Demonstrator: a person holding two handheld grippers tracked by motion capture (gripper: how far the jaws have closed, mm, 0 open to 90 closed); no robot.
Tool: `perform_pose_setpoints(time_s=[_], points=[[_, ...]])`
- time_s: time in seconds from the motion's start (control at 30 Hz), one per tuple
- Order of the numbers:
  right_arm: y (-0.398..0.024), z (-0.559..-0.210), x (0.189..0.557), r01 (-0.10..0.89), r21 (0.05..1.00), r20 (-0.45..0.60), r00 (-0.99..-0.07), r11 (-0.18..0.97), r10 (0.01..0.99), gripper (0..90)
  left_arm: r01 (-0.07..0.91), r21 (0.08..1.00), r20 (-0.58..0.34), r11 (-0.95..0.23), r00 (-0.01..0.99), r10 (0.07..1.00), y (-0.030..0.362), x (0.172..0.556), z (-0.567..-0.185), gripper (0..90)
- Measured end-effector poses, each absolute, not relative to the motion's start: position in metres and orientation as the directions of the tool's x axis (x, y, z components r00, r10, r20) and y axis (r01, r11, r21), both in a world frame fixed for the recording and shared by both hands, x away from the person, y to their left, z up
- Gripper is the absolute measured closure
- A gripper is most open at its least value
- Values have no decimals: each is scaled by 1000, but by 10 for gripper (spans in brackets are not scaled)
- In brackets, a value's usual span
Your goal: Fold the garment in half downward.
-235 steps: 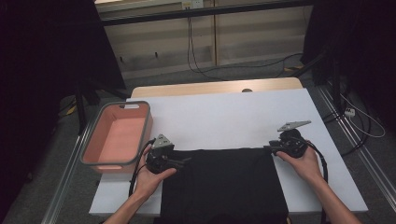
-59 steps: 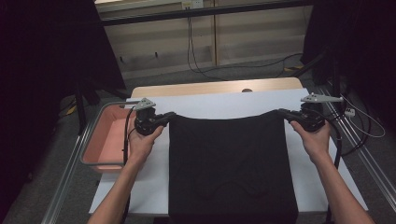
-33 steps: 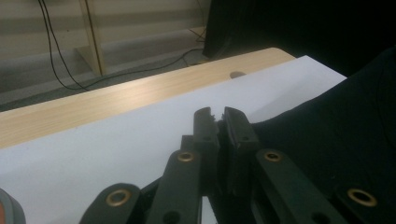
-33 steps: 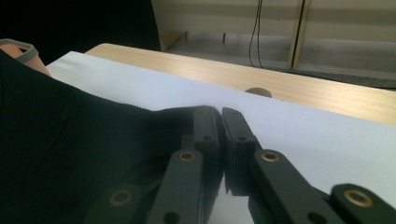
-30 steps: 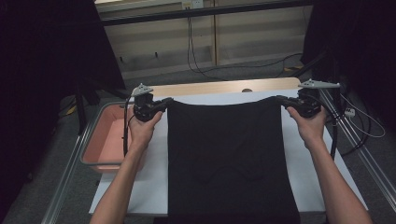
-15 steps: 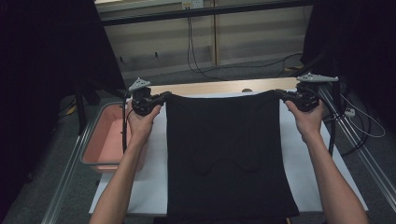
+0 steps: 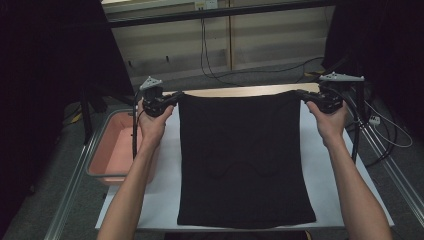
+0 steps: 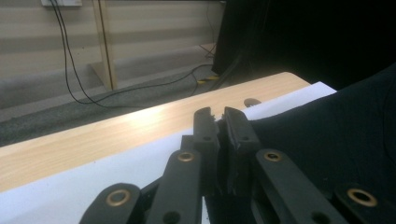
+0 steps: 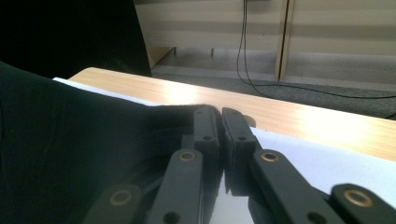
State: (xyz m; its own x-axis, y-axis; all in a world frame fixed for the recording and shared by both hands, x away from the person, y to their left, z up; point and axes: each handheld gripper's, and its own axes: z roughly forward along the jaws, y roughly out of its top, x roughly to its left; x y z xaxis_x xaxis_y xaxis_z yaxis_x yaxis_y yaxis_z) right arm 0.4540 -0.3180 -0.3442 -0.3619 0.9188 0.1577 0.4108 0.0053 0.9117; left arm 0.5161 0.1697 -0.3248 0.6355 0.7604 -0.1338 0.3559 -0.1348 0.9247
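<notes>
White-covered wooden table (image 7: 330, 165), pink plastic tub (image 7: 112, 150) at left edge; black cloth garment (image 7: 245, 160) spread mid-frame, left gripper (image 7: 176, 96) and right gripper (image 7: 299, 93) each clamped on its top corners

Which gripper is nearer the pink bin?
Left. The left gripper is just beyond the pink bin's far corner; the right gripper is across the black cloth.

black cloth (image 7: 245, 160) flat on table (image 7: 340, 170) | left gripper (image 7: 176, 96), right gripper (image 7: 300, 93) pinch far corners
</notes>
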Motion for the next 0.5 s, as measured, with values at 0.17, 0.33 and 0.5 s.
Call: perform_pose_setpoints(time_s=[0.17,0.33,0.5], points=[[-317,-339,458,407,914,154,-358,5,921,858,348,928,-128,-136,639,759,167,517,-320,844],[-316,-339,461,408,913,149,-354,9,924,858,351,927,-128,-135,634,763,167,520,-322,844],[-313,-334,466,401,916,146,-352,8,925,858,355,925,-129,-133,624,771,168,524,-321,844]])
